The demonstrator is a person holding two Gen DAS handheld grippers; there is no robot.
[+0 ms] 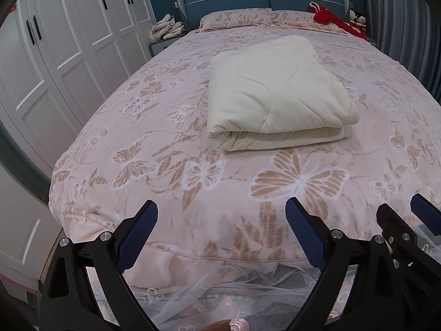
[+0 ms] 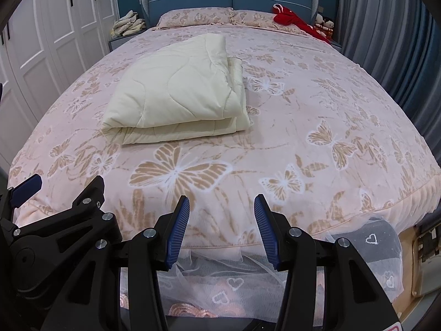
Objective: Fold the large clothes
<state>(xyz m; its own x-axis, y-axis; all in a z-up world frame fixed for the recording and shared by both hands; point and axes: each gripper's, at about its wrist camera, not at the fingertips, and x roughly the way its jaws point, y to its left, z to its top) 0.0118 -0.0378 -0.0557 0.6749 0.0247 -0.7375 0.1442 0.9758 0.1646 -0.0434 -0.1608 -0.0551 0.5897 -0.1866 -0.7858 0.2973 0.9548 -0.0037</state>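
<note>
A cream quilted blanket (image 1: 278, 93) lies folded in a thick rectangle on the middle of the bed; it also shows in the right wrist view (image 2: 179, 93). My left gripper (image 1: 222, 209) is open and empty at the foot of the bed, well short of the blanket. My right gripper (image 2: 222, 204) is open and empty beside it at the foot edge. The right gripper shows at the right edge of the left wrist view (image 1: 399, 209). The left gripper shows at the left edge of the right wrist view (image 2: 63, 184).
The bed has a pink butterfly-print cover (image 2: 317, 115) and a lace skirt (image 2: 234, 284). Pillows (image 1: 234, 19) and a red garment (image 1: 330, 18) lie at the blue headboard. White wardrobes (image 1: 55, 55) stand left, a grey curtain (image 2: 386, 27) right, clothes on a nightstand (image 1: 166, 27).
</note>
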